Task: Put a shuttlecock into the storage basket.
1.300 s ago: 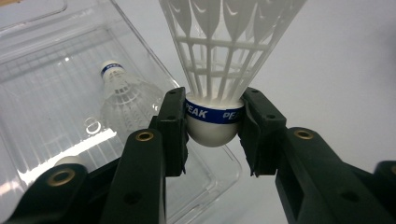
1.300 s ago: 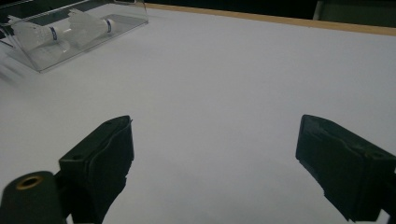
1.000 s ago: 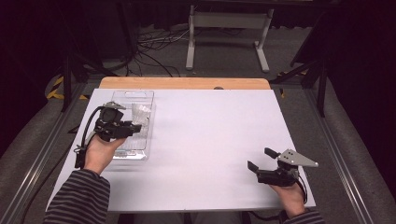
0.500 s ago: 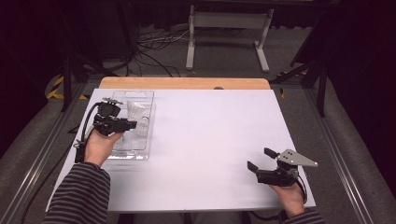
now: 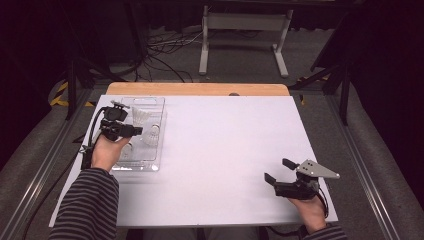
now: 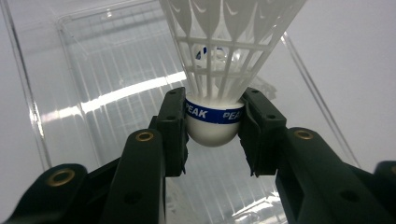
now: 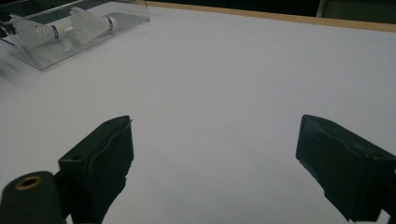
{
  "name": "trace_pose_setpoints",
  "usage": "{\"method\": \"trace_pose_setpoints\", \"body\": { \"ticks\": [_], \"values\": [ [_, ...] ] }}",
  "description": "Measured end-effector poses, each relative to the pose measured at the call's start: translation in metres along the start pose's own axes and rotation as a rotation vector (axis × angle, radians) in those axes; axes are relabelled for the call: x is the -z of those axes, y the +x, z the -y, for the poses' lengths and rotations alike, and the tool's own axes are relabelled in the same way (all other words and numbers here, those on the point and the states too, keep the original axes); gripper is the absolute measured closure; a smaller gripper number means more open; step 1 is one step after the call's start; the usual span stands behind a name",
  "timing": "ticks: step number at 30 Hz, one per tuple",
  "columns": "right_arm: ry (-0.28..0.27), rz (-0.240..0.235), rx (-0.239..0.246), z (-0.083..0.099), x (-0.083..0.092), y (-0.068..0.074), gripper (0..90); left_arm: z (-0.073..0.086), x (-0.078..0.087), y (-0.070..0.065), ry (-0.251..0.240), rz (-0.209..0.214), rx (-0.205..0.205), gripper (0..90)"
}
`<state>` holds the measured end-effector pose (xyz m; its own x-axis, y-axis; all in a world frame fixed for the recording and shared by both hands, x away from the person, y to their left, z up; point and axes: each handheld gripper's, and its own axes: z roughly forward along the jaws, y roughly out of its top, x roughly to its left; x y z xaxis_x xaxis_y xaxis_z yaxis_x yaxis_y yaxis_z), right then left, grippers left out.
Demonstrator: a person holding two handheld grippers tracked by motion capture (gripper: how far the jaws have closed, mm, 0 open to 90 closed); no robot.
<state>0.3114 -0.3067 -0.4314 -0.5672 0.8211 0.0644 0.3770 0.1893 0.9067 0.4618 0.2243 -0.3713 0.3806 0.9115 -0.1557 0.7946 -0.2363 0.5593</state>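
A white shuttlecock (image 6: 224,46) with a blue band marked PEAK is clamped by its cork between the jaws of my left gripper (image 6: 212,126). In the high view that gripper (image 5: 136,131) hovers over a clear plastic tray (image 5: 145,161) at the table's left, and the held shuttlecock (image 5: 150,133) points right. A second shuttlecock (image 5: 141,118) lies in the tray just beyond it. My right gripper (image 5: 279,171) rests near the front right corner with its jaws wide apart and nothing between them. The right gripper view shows the tray (image 7: 100,39) far off.
A white table top (image 5: 225,145) spreads between the two hands, with a wooden strip (image 5: 200,89) along its far edge. Metal rails run down both sides. Behind the table stand a white frame (image 5: 245,30) and loose cables on the floor.
My left hand has shifted slightly toward the tray's far end, and the gripper has turned to point more squarely right. The right gripper has stayed put.
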Motion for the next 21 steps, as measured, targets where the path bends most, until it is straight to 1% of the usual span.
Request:
{"method": "trace_pose_setpoints", "body": {
  "ticks": [1,5,7,8,10,12,21],
  "values": [
    [0.002,0.001,0.000,0.000,0.000,0.000,11.9,-0.001,-0.002,0.001,0.016,-0.004,0.001,64.5],
    [-0.002,-0.001,0.003,0.000,0.000,0.000,12.0,-0.001,-0.006,0.004,0.026,-0.012,0.017,64.4],
    [0.001,-0.001,0.002,0.000,0.000,0.000,11.9,-0.002,-0.008,0.005,0.027,-0.023,0.015,64.4],
    [0.001,-0.001,0.003,0.000,-0.001,0.000,11.9,-0.002,-0.009,0.005,0.031,-0.024,0.022,64.3],
    [-0.001,-0.002,0.005,0.000,0.000,0.001,11.9,-0.002,-0.010,0.007,0.038,-0.029,0.024,64.2],
    [-0.001,-0.003,0.005,0.000,0.000,0.000,12.0,-0.002,-0.011,0.008,0.044,-0.032,0.038,64.2],
    [0.002,-0.005,0.007,0.000,-0.001,0.001,11.9,-0.003,-0.015,0.012,0.063,-0.038,0.046,64.1]
  ]
}}
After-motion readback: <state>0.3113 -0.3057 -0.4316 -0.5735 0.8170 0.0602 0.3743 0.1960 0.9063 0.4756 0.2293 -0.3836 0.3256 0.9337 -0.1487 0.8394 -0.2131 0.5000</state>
